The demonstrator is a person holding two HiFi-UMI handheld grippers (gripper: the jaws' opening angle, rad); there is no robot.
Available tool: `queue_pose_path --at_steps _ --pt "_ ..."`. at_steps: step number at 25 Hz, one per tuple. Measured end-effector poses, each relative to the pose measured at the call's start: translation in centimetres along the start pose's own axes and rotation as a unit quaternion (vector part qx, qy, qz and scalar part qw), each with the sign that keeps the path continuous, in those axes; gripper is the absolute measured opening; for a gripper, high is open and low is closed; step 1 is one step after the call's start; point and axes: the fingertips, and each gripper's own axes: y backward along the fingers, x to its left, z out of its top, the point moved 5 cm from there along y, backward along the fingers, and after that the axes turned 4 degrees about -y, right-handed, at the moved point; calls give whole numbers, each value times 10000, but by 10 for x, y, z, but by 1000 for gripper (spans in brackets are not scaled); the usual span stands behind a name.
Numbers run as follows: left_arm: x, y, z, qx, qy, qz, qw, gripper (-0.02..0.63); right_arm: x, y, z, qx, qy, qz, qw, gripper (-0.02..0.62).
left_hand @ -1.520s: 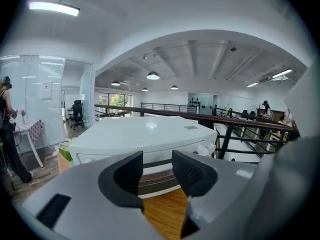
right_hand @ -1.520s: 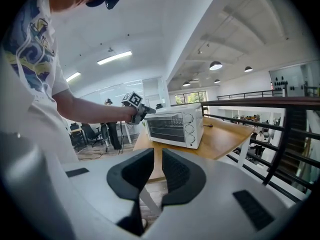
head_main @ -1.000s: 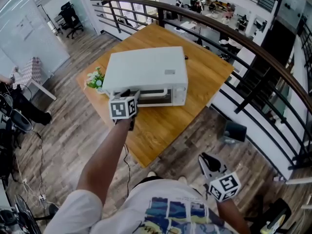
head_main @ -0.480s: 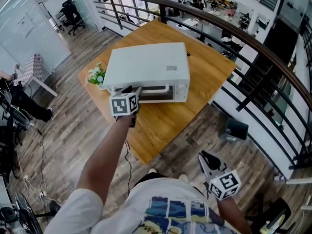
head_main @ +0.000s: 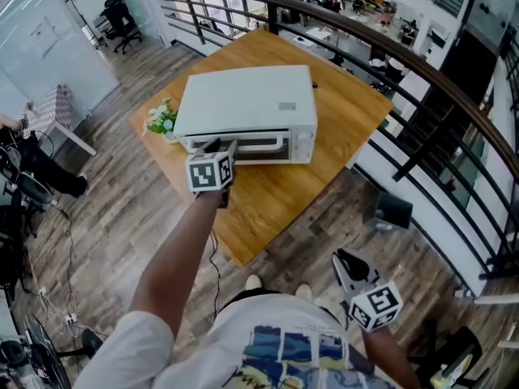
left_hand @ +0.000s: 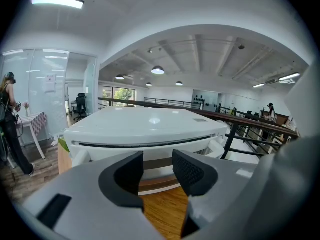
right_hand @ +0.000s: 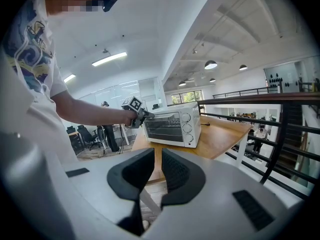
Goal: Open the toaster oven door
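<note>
**White oven, honey wood**

Upper centre: the glossy white boxy metal toaster oven point(head_main: 247, 108), with the honey-brown wooden surface point(head_main: 272, 205) around it. The pale grey plastic left claw point(left_hand: 157, 170) has black ribbed pads point(left_hand: 192, 173). Lower frame: a white shirt point(head_main: 284, 343) printed blue and yellow.

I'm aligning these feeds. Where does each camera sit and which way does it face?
Head view: on the person's head, facing steeply down at the toaster oven on the table; shows left arm, left tool, right tool.
Left gripper view: on the left tool, facing the toaster oven front; own jaws apart.
Right gripper view: on the right tool, held low, facing the toaster oven; jaws slightly apart.
Shared: all show the toaster oven.
</note>
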Motion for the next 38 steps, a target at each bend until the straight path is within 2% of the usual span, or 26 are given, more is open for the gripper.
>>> queue_pose_path --at_steps 16,38 --pt "-5 12 -17 -4 -25 23 10000 173 6 7 -10 41 -78 -95 9999 44" --pt "-12 38 -45 64 -59 -41 10000 173 26 -2 -3 118 75 30 9999 38"
